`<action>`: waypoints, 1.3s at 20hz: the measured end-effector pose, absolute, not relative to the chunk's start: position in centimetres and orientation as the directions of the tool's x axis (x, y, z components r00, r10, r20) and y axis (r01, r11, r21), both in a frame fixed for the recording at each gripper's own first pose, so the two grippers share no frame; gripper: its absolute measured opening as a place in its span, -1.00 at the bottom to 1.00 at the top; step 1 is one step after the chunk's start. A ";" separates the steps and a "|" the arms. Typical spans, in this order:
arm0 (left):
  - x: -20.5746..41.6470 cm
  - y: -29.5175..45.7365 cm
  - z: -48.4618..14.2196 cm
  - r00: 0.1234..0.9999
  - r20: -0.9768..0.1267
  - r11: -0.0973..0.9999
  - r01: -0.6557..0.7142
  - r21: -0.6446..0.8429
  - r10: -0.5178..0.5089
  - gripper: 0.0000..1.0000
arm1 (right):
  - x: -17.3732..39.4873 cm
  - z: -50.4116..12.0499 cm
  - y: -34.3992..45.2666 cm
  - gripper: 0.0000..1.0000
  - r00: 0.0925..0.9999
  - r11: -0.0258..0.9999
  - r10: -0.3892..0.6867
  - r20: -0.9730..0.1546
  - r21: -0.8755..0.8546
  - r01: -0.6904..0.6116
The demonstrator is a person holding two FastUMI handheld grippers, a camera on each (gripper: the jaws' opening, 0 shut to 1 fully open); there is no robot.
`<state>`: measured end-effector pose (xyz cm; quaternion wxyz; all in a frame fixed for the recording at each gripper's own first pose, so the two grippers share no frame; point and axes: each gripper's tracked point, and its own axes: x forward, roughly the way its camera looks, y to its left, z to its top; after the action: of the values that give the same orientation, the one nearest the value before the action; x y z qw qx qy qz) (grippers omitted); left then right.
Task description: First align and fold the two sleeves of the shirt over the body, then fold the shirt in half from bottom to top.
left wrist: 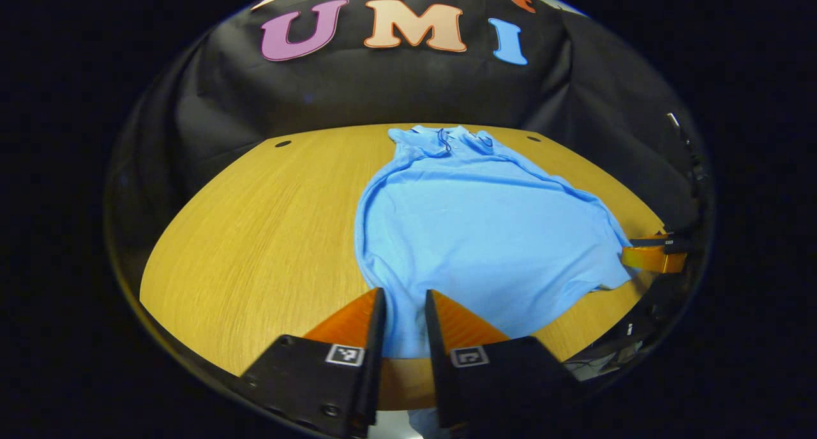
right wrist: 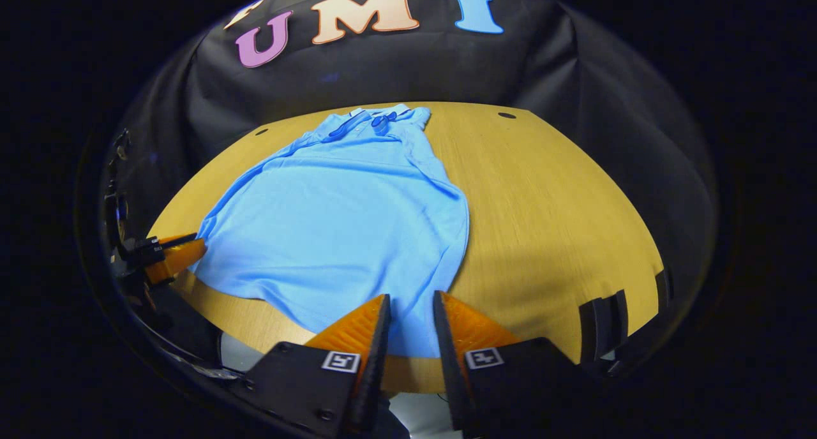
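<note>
A light blue polo shirt (left wrist: 485, 235) lies flat on the wooden desk (left wrist: 268, 235), collar (left wrist: 447, 139) at the far edge and hem at the near edge, with both sleeves already folded in over the body. In the left gripper view, the left gripper (left wrist: 405, 298) sits at the near left corner of the hem, its fingers set narrowly apart with blue cloth running between them; whether they pinch it cannot be told. In the right gripper view, the right gripper (right wrist: 412, 302) stands at the near right part of the hem, fingers likewise narrowly apart over the cloth, grip unclear. A black clamp (right wrist: 606, 327) sits at the desk's near right edge.
</note>
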<state>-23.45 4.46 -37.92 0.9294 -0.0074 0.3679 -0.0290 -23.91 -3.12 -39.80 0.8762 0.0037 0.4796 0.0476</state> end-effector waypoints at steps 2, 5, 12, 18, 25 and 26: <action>-23.1 4.4 -37.8 0.733 -0.679 0.996 -0.014 -0.085 -0.048 -0.92 | -24.2 -39.8 -2.7 -0.86 0.537 0.996 0.089 -0.839 0.065 -0.064; -23.2 4.0 -38.0 0.702 -0.710 0.988 -0.065 -0.138 -0.053 -1.00 | -23.7 -40.2 -1.7 -0.94 0.517 0.988 0.155 -0.842 0.145 -0.060; -22.3 3.3 -37.3 0.640 -0.760 0.971 -0.088 -0.221 -0.115 -1.00 | -22.2 -38.4 -1.0 -0.95 0.514 0.960 0.239 -0.823 0.279 0.000; -18.7 3.4 -34.3 0.673 -0.724 0.955 -0.089 -0.284 -0.153 -1.00 | -16.6 -35.0 -0.2 -0.95 0.585 0.937 0.275 -0.763 0.349 0.015; -12.6 4.3 -30.9 0.715 -0.675 0.935 -0.087 -0.344 -0.182 -1.00 | -9.7 -32.6 0.0 -0.96 0.640 0.926 0.275 -0.717 0.377 0.024; -11.6 4.6 -30.5 0.723 -0.667 0.933 -0.088 -0.350 -0.182 -1.00 | -8.7 -32.4 0.1 -0.96 0.647 0.925 0.272 -0.712 0.378 0.027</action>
<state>-11.60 4.64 -30.46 0.9101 -0.1819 0.3716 -0.0260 -8.75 0.07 -32.36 0.8894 0.1803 0.4143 0.0690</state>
